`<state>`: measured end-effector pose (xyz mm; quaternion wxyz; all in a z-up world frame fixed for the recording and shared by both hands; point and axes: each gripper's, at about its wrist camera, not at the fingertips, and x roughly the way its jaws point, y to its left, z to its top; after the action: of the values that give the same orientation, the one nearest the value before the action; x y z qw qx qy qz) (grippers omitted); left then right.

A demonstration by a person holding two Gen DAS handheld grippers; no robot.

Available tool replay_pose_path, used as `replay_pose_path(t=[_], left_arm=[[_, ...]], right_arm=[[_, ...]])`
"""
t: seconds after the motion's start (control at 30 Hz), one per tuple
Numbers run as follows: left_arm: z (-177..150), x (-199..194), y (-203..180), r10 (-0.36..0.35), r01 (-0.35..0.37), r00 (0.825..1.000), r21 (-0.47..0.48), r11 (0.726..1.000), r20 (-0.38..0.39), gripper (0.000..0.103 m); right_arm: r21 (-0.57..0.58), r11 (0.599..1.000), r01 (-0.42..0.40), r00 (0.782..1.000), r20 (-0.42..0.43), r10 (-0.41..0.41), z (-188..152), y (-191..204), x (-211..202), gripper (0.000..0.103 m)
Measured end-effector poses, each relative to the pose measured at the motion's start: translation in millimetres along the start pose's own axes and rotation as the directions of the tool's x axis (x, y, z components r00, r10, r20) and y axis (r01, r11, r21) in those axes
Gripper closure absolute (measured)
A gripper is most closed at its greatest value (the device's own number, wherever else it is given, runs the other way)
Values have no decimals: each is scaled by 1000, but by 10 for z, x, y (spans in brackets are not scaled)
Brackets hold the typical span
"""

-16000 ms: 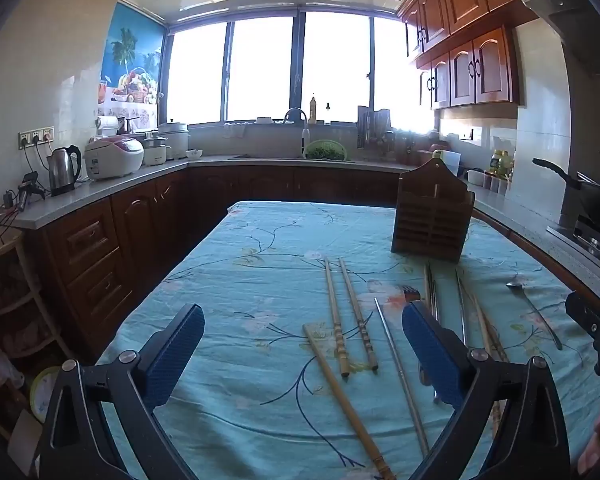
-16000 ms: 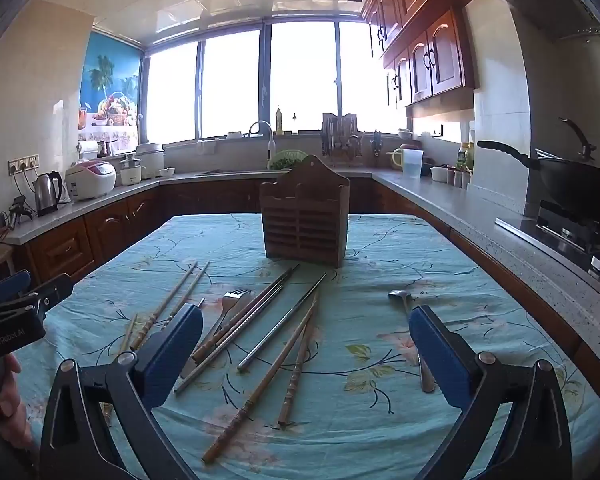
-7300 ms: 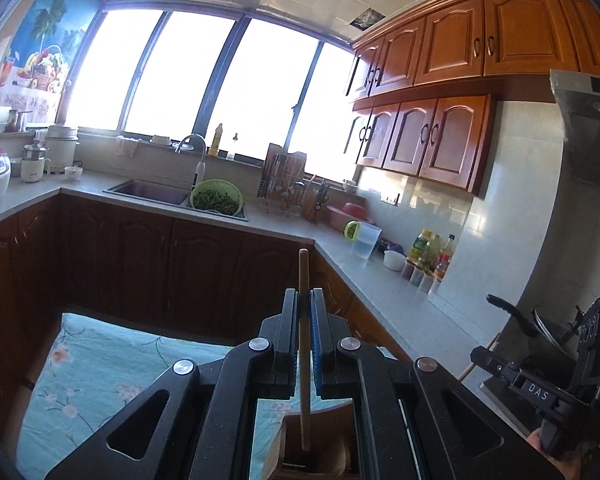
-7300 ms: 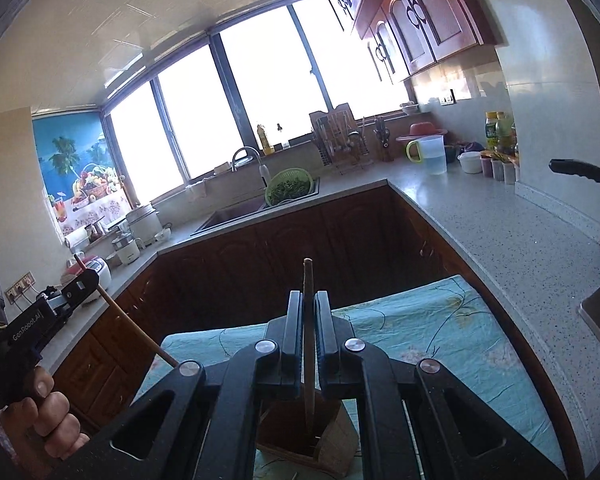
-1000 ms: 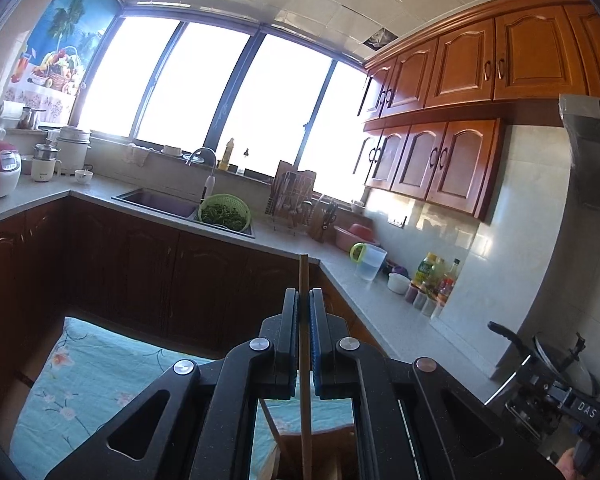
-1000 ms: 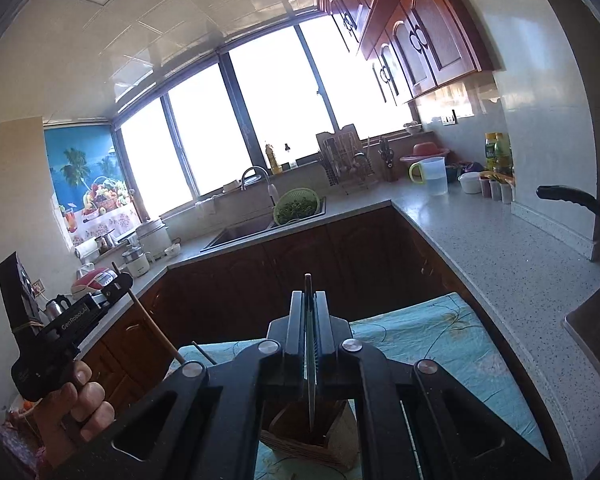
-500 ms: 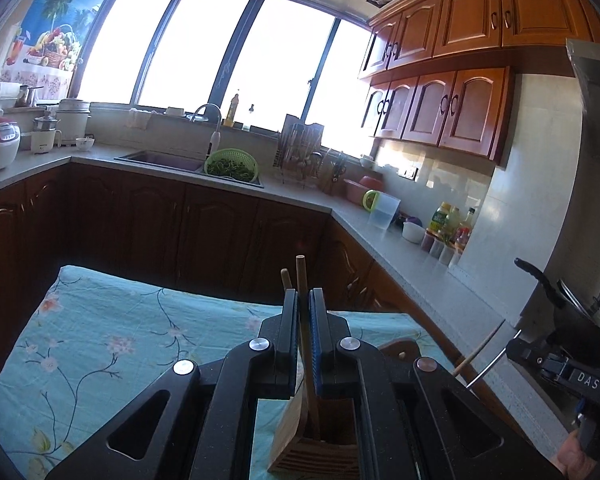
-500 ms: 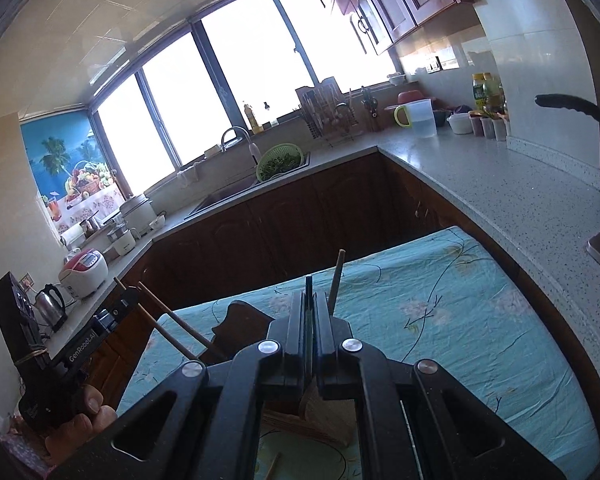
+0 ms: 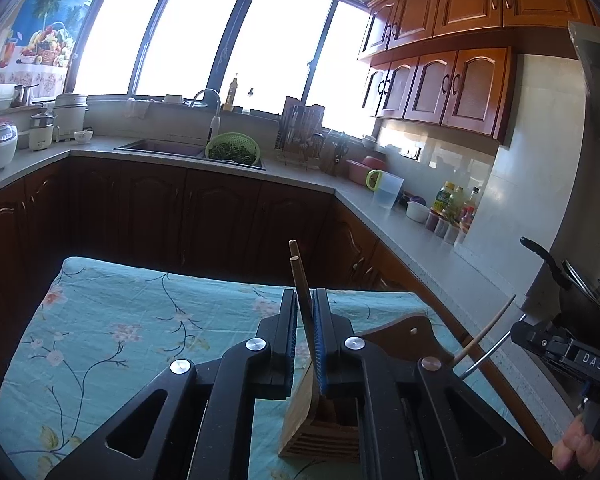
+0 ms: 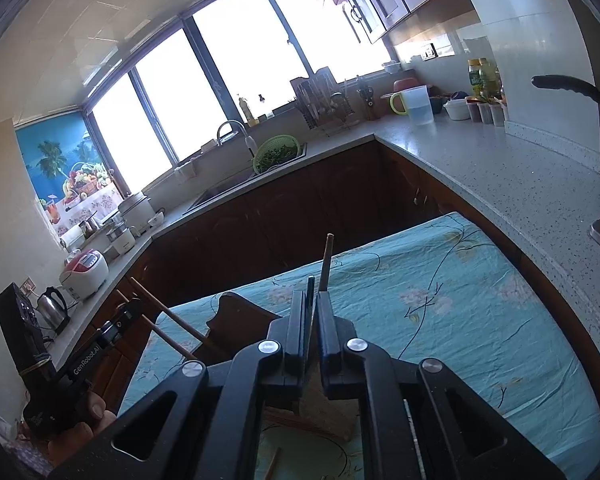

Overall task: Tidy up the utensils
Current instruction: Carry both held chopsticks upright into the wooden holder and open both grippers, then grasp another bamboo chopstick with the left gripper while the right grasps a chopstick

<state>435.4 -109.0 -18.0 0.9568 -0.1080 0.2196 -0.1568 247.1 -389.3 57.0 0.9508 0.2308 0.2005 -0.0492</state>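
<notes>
Below both grippers, floral turquoise tablecloth (image 9: 112,320) covers the table; wall cabinets and counter behind. Slatted wooden utensil holder (image 9: 324,428) stands on the cloth at near centre, its peaked back board to the right in the left wrist view.

Left gripper (image 9: 305,338): jaws nearly together with a wooden chopstick (image 9: 300,280) between them, tilted left; whether the pads grip it or have just let go, cannot tell. Its lower end runs down into the holder. A second wooden stick tip shows just behind it.

Right gripper (image 10: 313,332): jaws a slit apart, thin dark metal chopstick (image 10: 309,294) against the left finger; grip also uncertain. Brown wooden chopstick (image 10: 326,264) rises just beside it, apparently standing in the holder.

Risks, as judgement:
- tilted stick may catch the holder's rim or divider if pushed down, tipping the light holder
- two grippers close over one opening could collide
- early release may let a stick fall outside onto the cloth
</notes>
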Motion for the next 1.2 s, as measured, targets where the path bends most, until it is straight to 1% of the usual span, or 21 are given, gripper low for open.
replay_pose_path(t=[0.03,0.07,0.1,0.13,0.17,0.2,0.23,0.27,0.3,0.33,0.37,0.43,0.5,0.57,0.63,0.7,0.8,0.9,1.03,1.1,1.2], left_arm=[[-5,-36,30,5,-5,1000,-7,1000,0,85],[1,-70,40,5,-5,1000,-15,1000,8,79],[-13,-122,56,1,-1,1000,-21,1000,14,75],[-12,-159,68,-4,4,1000,-26,1000,14,72],[-10,-205,81,-6,6,1000,-33,999,15,63],[-27,-273,96,-2,3,1000,-37,999,23,53],[-27,-337,108,6,-4,999,-38,999,35,49],[-64,-424,139,19,-17,999,-39,999,48,41],[-97,-502,169,40,-38,998,-41,998,56,29],[-153,-581,192,64,-61,996,-47,997,64,24],[-199,-660,226,81,-76,994,-58,995,72,21],[-305,-799,291,87,-82,994,-81,993,61,20],[-434,-927,348,105,-101,994,-101,990,38,16],[-564,-1075,392,111,-109,994,-114,988,13,16],[-682,-1211,441,130,-132,991,-125,983,-20,15],[-749,-1376,470,140,-146,989,-135,980,-47,15],[-881,-1584,526,162,-173,983,-137,975,-93,15],[-957,-1799,547,194,-208,973,-112,972,-123,15],[-1043,-2072,555,192,-212,970,-132,968,-149,15],[-1097,-2172,538,195,-216,967,-126,968,-162,15],[-1172,-2255,535,208,-232,961,-116,966,-183,15]], right_arm=[[6,1000,-2,1000,0,2,-7,-1,-2,92],[7,1000,-9,1000,1,9,-6,-1,-14,90],[7,1000,-11,1000,4,11,-9,6,-32,89],[7,1000,-12,1000,10,12,-10,18,-61,83],[8,1000,-18,1000,17,18,-15,25,-94,72],[11,1000,-26,999,25,25,-20,31,-135,65],[16,999,-34,999,34,34,-24,41,-182,49],[17,999,-41,998,46,41,-35,49,-237,37],[13,999,-47,997,60,46,-48,62,-293,34],[7,999,-50,996,72,49,-62,81,-349,28],[4,999,-51,995,83,50,-88,97,-403,17],[4,998,-61,992,107,60,-158,123,-517,5],[0,998,-69,990,120,69,-257,142,-619,5],[-7,998,-61,992,110,62,-368,160,-690,5],[-10,999,-53,994,98,54,-492,166,-758,5],[-7,999,-47,995,82,48,-633,159,-829,5],[-3,1000,-30,998,54,30,-852,121,-929,5],[12,1000,-8,1000,18,8,-1063,62,-998,5],[25,1000,19,1000,-20,-18,-1334,-15,-1055,5],[22,999,42,998,-48,-41,-1457,-34,-1049,5],[5,998,56,995,-88,-55,-1615,-37,-1033,5]])
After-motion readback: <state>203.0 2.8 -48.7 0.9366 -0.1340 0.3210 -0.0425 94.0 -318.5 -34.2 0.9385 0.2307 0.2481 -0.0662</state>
